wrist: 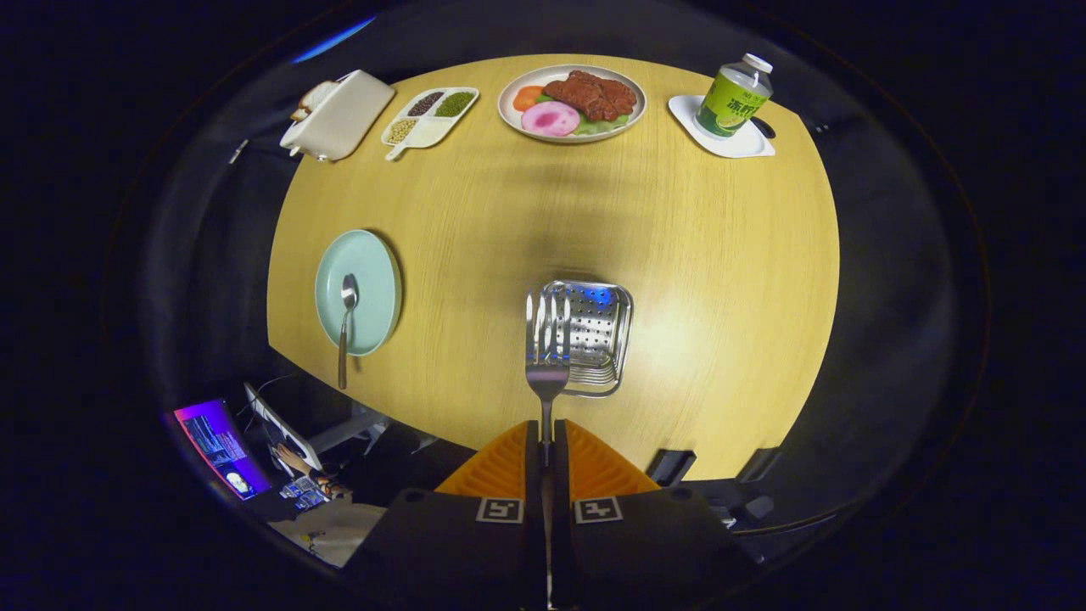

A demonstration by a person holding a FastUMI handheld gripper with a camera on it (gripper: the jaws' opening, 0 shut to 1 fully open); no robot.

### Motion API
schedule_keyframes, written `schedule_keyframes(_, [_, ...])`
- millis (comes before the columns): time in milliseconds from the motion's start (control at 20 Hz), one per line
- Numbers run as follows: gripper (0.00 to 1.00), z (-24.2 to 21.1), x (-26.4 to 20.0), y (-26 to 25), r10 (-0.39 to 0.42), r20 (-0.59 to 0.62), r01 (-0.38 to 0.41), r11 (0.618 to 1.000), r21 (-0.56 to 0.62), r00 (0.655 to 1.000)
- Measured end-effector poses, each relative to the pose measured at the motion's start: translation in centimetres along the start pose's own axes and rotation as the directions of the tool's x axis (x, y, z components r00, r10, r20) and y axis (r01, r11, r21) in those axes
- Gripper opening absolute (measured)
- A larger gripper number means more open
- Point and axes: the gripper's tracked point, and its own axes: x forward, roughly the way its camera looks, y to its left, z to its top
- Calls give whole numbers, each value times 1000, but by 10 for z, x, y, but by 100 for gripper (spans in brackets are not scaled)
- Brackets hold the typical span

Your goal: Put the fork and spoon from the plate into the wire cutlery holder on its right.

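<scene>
1. The hand-held gripper (547, 441) is pinching the fork (547, 339) by its handle, tines reaching over the wire holder (594, 339).
2. The spoon (346, 327) is lying on the plate (373, 263), on the counter (721, 280).
3. Both look stiff, light and slippery; the handle is probably the best grip.

On the table (696, 255) by the cutlery holder (594, 335): one fork (546, 339), one spoon (346, 318), two round plates (361, 288), one bottle (734, 98), one gripper (547, 445) pinching the fork.

A dining setup: wooden table (679, 255) with a food plate (517, 119).
</scene>
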Motion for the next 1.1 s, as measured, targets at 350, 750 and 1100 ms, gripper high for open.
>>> schedule_keyframes(350, [7,-6,45,-7,-43,-195,27,996,-83,980])
schedule_keyframes(750, [7,3,60,-23,-74,-275,64,997,-46,959])
schedule_keyframes(1100, [33,16,51,-19,-29,-200,28,1000,-9,979])
